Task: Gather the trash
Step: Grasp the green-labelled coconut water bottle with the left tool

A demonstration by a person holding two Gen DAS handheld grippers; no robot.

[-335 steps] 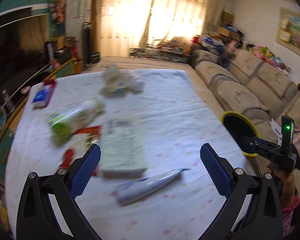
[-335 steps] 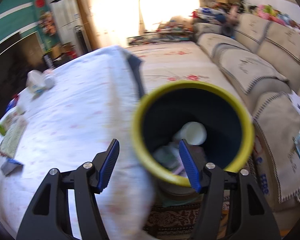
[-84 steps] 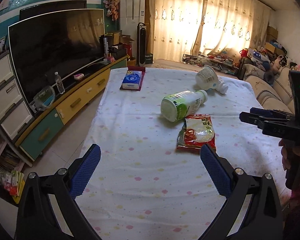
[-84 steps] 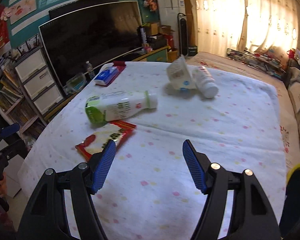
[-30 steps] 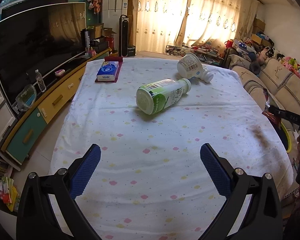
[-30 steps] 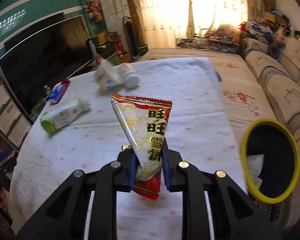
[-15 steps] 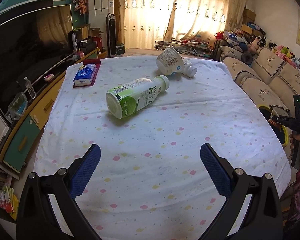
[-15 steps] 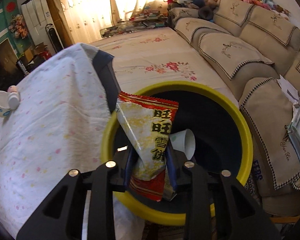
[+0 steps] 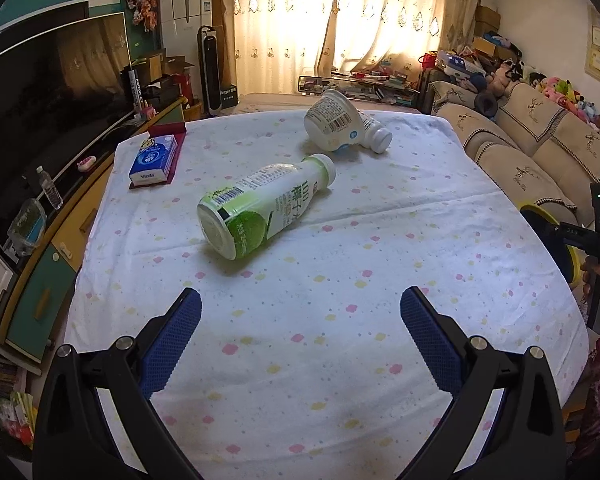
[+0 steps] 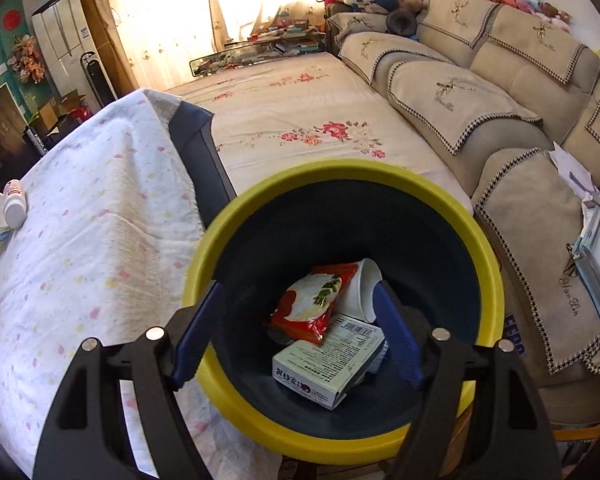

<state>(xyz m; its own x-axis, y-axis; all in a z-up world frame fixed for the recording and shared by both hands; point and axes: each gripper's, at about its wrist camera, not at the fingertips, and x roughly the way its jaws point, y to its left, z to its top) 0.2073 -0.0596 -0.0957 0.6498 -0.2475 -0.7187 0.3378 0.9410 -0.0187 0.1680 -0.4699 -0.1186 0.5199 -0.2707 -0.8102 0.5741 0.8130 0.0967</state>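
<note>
A: Two grippers, both empty. The right gripper (image 10: 296,332) hangs over the yellow-rimmed bin (image 10: 496,280) with its fingers spread, nothing between them.

B: And what lies under it?

A: Inside the bin, nearest the fingers, a pale box (image 10: 328,364); on top of it a red snack packet (image 10: 312,304); behind that a white cup (image 10: 364,288) on its side. I judge the drop of the packet to be done.

B: The left one?

A: The left gripper (image 9: 300,336) hovers over the near end of the table (image 9: 380,360), fingers wide apart, touching nothing.

B: What trash is left?

A: Going outward on the dotted cloth: a green-and-white bottle (image 9: 264,208) on its side near the middle, capped, its base towards the camera. Farther on, a white tub (image 9: 332,124) tipped over, with a small white bottle (image 9: 376,134) just beside it, touching or nearly so. At the far left edge lies a blue tissue pack (image 9: 154,160); whether that counts as trash I cannot tell.

B: So the next move?

A: Probably the green bottle, being nearest. It is round and may roll, so the fingers should close across its body, not along it, then carry it to the bin beside the table's right edge.
</note>
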